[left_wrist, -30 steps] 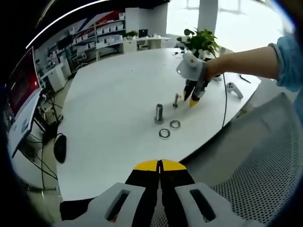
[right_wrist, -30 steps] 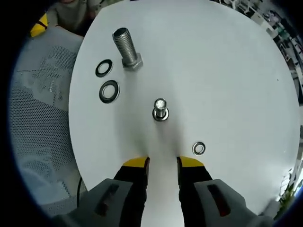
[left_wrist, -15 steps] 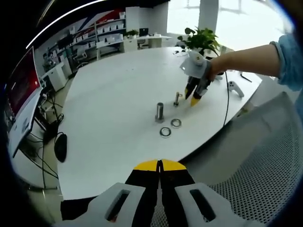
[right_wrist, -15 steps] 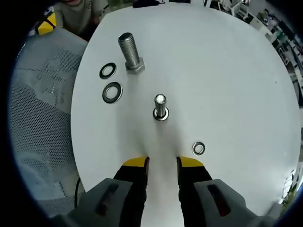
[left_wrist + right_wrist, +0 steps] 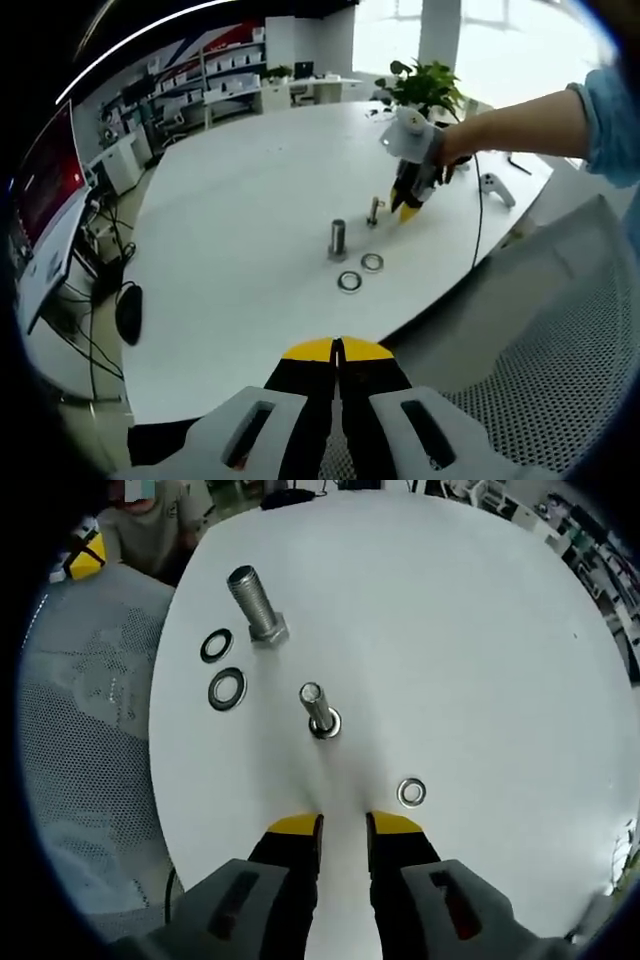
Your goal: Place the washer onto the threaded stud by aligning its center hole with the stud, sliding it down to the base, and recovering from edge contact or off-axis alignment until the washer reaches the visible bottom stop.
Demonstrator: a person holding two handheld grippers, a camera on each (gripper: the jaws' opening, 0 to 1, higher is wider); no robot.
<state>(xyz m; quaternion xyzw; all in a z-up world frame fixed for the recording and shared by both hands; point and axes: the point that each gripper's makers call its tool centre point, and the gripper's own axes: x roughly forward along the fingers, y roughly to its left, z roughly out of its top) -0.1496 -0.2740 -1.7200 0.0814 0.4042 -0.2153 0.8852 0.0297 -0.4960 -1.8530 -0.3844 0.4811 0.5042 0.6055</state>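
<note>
Washer (image 5: 411, 792) lay flat on white counter (image 5: 480, 630), just right of right claw (image 5: 342, 825), whose jaws had narrowed yet gripped nothing. Threaded stud (image 5: 318, 710) stood ahead, bare. Left claw (image 5: 338, 350) clenched, idle. Pickup pending.

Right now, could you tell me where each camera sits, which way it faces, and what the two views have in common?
Left gripper view: rides the left gripper, held back off the table's near edge, facing across the white table; its shut jaws rise at the bottom, and the person's sleeved arm reaches in.
Right gripper view: rides the right gripper, looking down on the small stud; its parted jaws show.
Shared: large bolt, small stud, two washers, the right gripper.
</note>
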